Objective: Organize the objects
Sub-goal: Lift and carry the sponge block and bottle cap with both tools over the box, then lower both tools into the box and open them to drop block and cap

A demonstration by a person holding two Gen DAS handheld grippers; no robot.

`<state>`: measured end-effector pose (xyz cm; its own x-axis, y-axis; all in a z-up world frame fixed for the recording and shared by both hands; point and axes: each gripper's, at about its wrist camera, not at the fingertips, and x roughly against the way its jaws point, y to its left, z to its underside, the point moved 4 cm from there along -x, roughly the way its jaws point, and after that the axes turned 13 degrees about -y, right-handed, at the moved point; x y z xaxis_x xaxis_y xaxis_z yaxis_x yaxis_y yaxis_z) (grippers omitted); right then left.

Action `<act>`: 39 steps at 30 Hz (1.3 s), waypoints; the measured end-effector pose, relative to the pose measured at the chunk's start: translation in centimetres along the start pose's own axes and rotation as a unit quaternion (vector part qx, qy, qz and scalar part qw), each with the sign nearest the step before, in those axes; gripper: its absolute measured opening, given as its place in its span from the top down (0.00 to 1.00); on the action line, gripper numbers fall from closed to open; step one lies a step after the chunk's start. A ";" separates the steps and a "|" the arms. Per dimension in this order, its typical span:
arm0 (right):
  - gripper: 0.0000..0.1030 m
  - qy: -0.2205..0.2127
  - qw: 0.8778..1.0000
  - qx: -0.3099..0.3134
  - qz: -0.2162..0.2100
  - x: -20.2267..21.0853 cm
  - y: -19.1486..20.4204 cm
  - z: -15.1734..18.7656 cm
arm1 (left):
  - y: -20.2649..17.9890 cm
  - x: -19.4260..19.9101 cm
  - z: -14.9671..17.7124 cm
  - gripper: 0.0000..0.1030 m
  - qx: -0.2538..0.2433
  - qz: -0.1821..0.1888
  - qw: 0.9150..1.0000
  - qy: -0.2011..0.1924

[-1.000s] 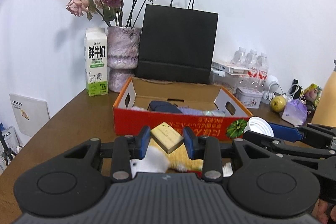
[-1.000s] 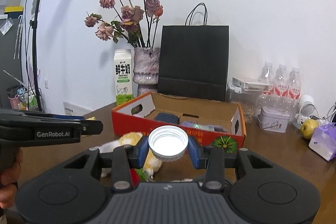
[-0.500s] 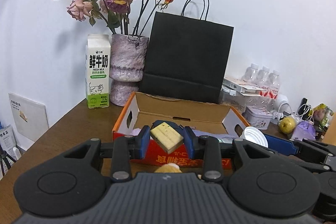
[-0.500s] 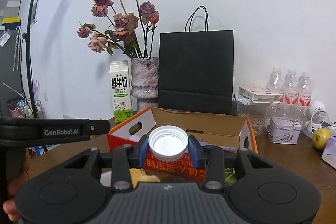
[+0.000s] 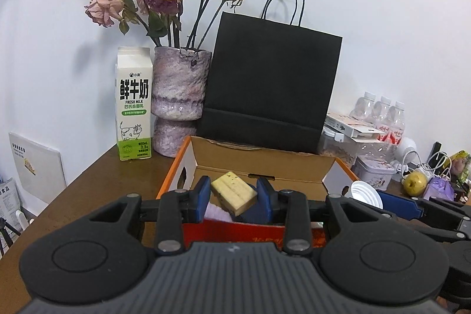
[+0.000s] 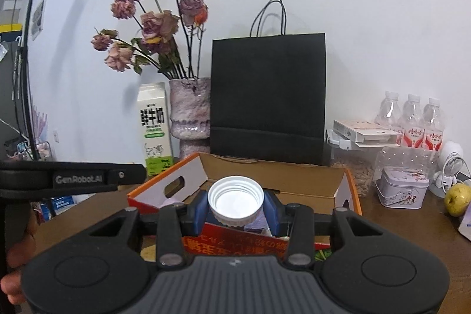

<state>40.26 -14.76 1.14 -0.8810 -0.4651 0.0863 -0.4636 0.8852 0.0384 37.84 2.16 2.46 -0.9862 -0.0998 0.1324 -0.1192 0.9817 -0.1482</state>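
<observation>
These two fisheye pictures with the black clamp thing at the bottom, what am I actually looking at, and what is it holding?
No robot here: a person holds a hand-held two-finger gripper in each hand, and each gripper carries a camera looking forward along its fingers. One picture is from the left gripper, which is shut on a pale yellow block. The other is from the right gripper, shut on a white ribbed cap. Both hover at the near edge of an open red cardboard box on a brown table, with some soft items already inside. Behind stand a milk carton, a vase of dried roses and a black paper bag. To the right are water bottles, a small tin and a yellow-green fruit.
</observation>
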 end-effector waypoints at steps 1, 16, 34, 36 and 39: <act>0.62 0.000 1.000 0.000 0.001 -0.3 -0.2 0.0 | 0.1 -0.2 -0.1 0.66 0.000 0.000 1.000 -0.001; 0.62 -0.002 1.000 0.012 0.001 -4.4 -1.2 -0.6 | 1.2 -4.4 -1.3 0.66 0.004 -0.005 1.000 -0.002; 0.62 0.021 0.999 0.027 0.003 -9.3 -2.7 0.2 | 0.8 -9.8 -1.0 0.66 -0.012 0.004 1.000 0.012; 0.62 0.024 0.999 0.028 0.004 -9.7 -2.8 0.3 | 0.7 -10.5 -0.8 0.66 -0.015 0.005 1.000 0.015; 0.62 0.028 0.999 0.028 0.007 -10.1 -3.0 0.6 | 0.6 -11.3 -0.6 0.66 -0.020 0.004 1.000 0.019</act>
<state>50.51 -12.68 -0.40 -0.8813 -0.4507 0.1419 -0.4575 0.8890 -0.0179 49.03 3.96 1.46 -0.9820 -0.0859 0.1681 -0.1055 0.9882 -0.1111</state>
